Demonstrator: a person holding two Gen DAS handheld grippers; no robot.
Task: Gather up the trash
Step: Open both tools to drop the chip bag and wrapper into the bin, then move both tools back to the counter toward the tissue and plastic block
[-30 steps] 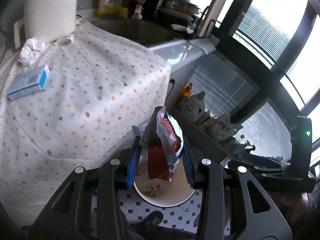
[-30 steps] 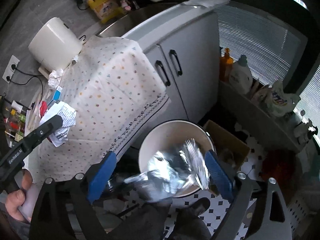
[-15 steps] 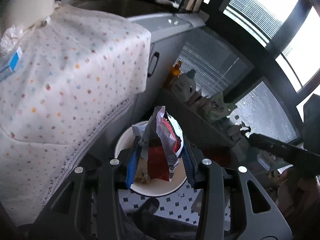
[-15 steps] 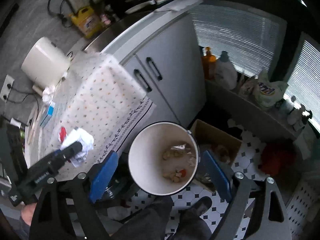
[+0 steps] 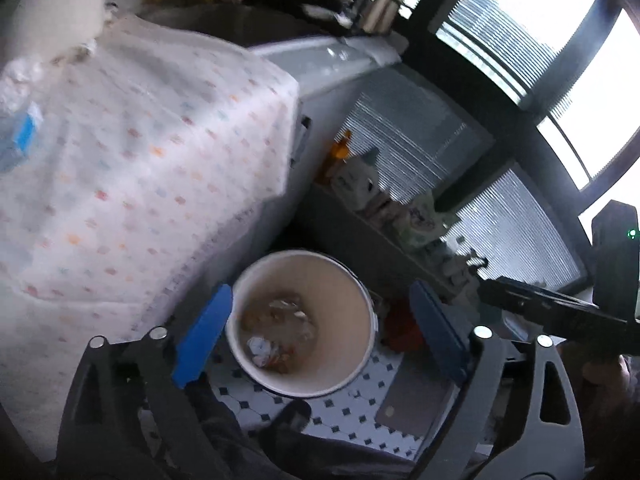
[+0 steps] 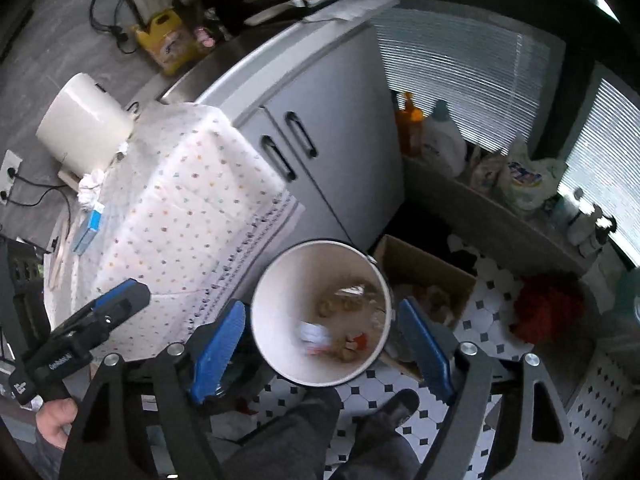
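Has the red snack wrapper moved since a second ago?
Yes. It left the left gripper, whose jaws just opened, and now lies down inside the white bin.

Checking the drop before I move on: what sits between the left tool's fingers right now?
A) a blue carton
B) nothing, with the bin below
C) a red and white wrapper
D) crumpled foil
B: the left tool stands open and empty above the bin, with trash at its bottom.

Home kitchen: steel sink (image 6: 208,68) and grey cabinet doors (image 6: 316,152) ahead of the tool, detergent bottles (image 6: 444,140) on a shelf, tiled floor (image 6: 492,340) below, dotted cloth-covered counter (image 6: 176,208).
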